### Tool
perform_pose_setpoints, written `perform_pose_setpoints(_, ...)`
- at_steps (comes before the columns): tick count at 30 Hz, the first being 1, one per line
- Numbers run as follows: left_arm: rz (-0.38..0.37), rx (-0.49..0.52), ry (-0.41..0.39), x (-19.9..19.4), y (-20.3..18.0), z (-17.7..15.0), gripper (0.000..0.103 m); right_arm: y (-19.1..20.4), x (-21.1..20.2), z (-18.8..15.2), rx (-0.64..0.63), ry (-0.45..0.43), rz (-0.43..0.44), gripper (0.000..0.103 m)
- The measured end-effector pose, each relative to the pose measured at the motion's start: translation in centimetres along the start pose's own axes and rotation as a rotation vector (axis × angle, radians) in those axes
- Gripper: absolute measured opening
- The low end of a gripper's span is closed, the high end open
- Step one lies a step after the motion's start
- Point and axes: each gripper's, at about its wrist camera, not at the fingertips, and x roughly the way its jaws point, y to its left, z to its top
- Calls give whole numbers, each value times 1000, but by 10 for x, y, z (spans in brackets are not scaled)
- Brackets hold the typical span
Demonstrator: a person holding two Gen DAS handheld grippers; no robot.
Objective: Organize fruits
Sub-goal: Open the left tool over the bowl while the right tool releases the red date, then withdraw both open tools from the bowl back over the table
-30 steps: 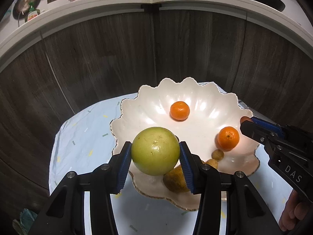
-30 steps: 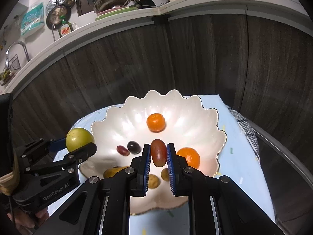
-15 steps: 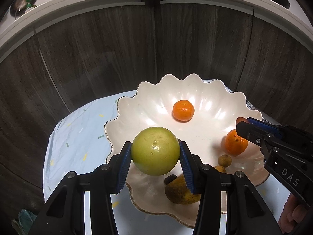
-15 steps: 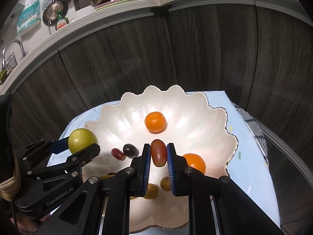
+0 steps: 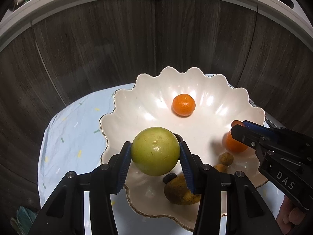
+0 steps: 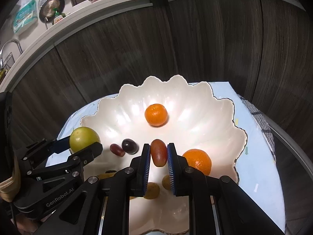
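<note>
My left gripper (image 5: 155,152) is shut on a large green round fruit (image 5: 155,150) and holds it over the left part of a white scalloped bowl (image 5: 137,105). My right gripper (image 6: 158,152) is shut on a reddish-brown oval grape (image 6: 158,154) above the bowl's middle (image 6: 215,117). In the bowl lie two mandarins (image 6: 156,115) (image 6: 198,161), a dark grape (image 6: 129,146), a red grape (image 6: 117,150), a brownish pear (image 5: 181,192) and small tan fruits (image 5: 226,158). The left gripper with the green fruit (image 6: 84,139) shows in the right wrist view.
The bowl sits on a small table with a pale blue cloth (image 5: 74,137). Dark wood cabinet fronts (image 5: 97,49) stand close behind. A counter with pans and bottles (image 6: 52,9) runs above. A checked cloth (image 6: 262,123) lies at the table's right edge.
Both grippers have moved forward and further over the bowl, each still holding its fruit; the green fruit now hangs over the bowl's inside.
</note>
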Motion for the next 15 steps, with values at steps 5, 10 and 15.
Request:
perform_pose_setpoints(5,24,-8,-50,-11,2,1,75,-1,-5,0,5,-20,-12,46)
perform_pose_setpoints(10,40,-6,-53,-17,3,3,76,-3,-11,1,16,-31,-27,57)
perform_pose_setpoints(15,66,-12,-66,-30,5,1,85,-1,-25,4,17,-57,-47,66)
